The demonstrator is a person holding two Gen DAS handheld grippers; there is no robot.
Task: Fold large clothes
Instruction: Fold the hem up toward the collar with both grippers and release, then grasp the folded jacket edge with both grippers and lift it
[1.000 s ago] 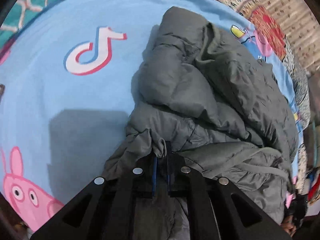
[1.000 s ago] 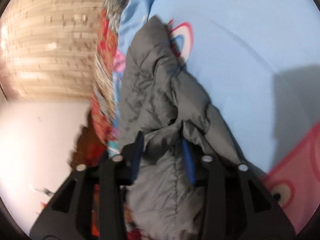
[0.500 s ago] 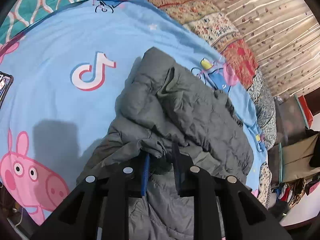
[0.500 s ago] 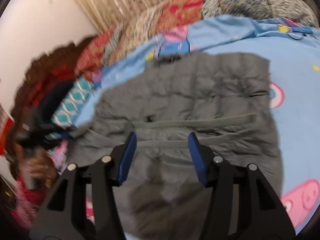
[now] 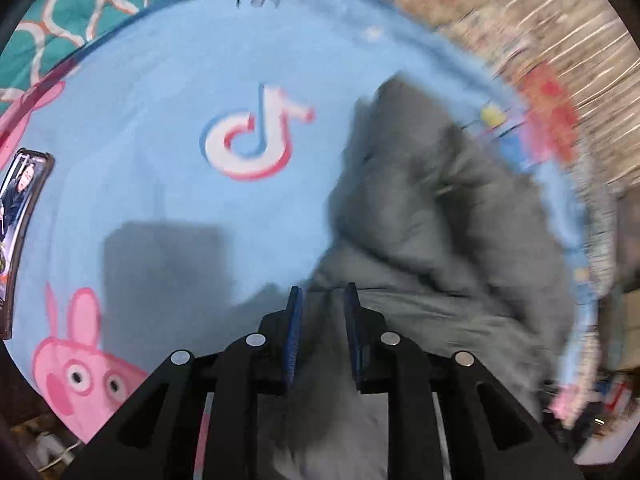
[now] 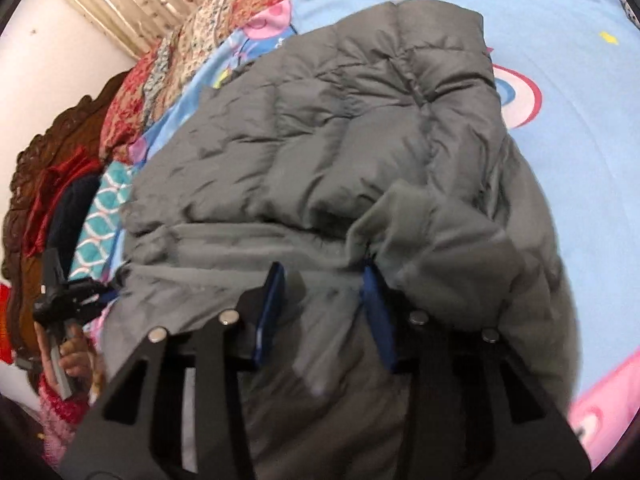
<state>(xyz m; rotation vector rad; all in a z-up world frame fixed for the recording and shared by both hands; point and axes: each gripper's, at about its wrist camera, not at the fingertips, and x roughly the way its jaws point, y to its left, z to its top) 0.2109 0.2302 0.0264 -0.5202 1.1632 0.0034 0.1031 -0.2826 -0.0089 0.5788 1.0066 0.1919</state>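
Both grippers are seen over a grey quilted puffer jacket [image 6: 340, 152] that lies bunched on a light blue cartoon-printed bedsheet [image 5: 160, 92]. The left gripper [image 5: 323, 300] is held with its blue-padded jaws a little apart; grey jacket fabric is seen in the gap beneath them, but the blurred view does not settle whether the pads press on it. The right gripper [image 6: 324, 284] has its jaws further apart, and they have just been closing; jacket fabric lies between them, and the blue pads are not seen to pinch it. A folded flap of the jacket lies just beyond its right-hand jaw.

On the bedsheet, a white musical-note logo [image 5: 256, 136] is printed beside the jacket, and a pink cartoon pig [image 5: 80, 372] is printed near the sheet's edge. A dark phone [image 5: 18, 216] lies on the sheet, well apart from the jacket. A patchwork quilt [image 6: 224, 20] borders the sheet beyond the jacket.
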